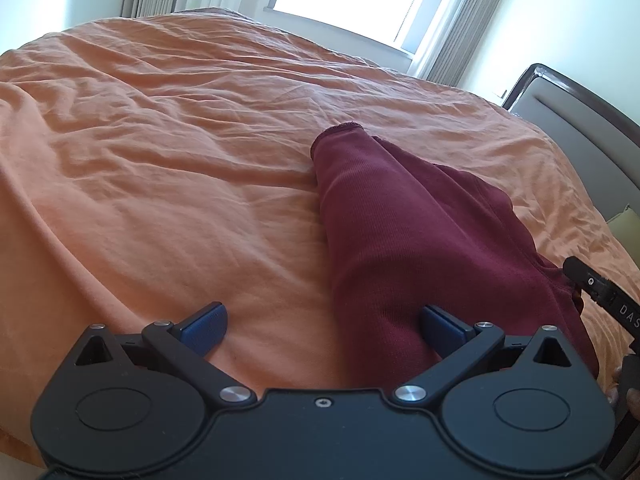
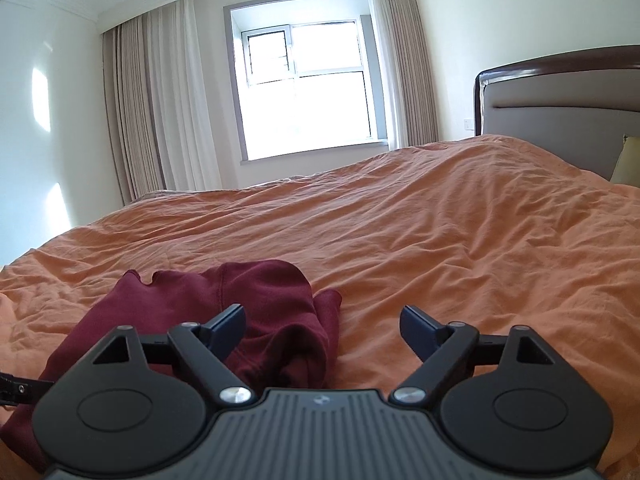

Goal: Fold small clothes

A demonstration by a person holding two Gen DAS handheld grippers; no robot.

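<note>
Garment [image 1: 400, 232], maroon, lies on bedsheet [image 1: 160, 160] under left gripper [image 1: 324, 328] and right gripper [image 2: 322, 330]; both spread wide, holding nothing.

Both wrist cameras look low across the bed [image 1: 160, 140] toward the window [image 2: 312, 92].

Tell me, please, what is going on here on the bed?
A person with a gripper in each hand is folding a maroon garment on a bed with an orange cover. The garment lies in a long, partly folded strip. Both the left gripper and right gripper hover over it with jaws open, gripping nothing.
</note>
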